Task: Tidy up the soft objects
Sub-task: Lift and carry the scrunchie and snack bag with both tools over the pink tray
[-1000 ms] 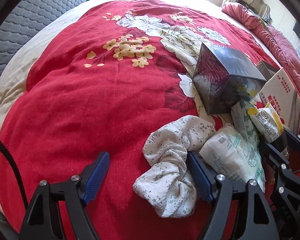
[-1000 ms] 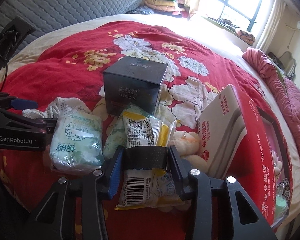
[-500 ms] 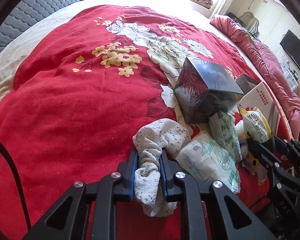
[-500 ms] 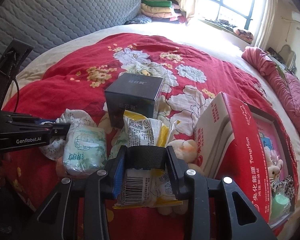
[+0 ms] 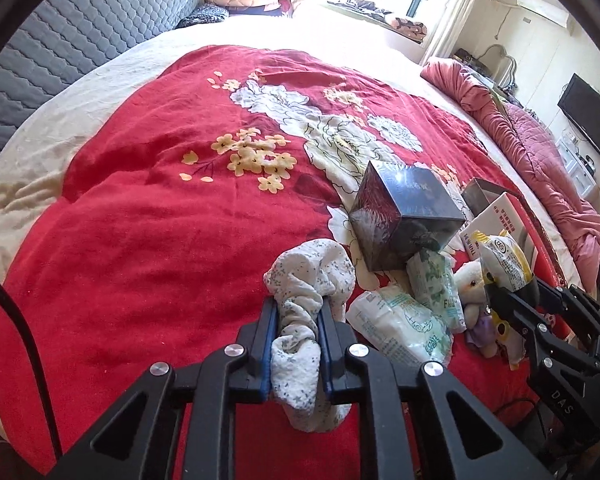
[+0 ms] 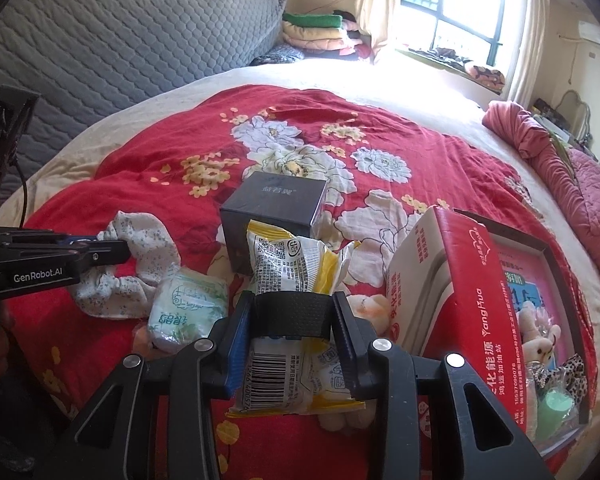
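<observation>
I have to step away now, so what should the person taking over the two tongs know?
Left tongs: shut on the speckled cloth, jaws just closed.
Right tongs: shut on the yellow-and-white snack packet, with a black band across it between the jaws.
On the red blanket: two tissue packs, a plush toy, a dark box, and an open red box on the right with small plush items inside.
Done: both items gripped.
Left: neither held item is in the red box yet; the tissue packs and plush toy lie loose.
</observation>
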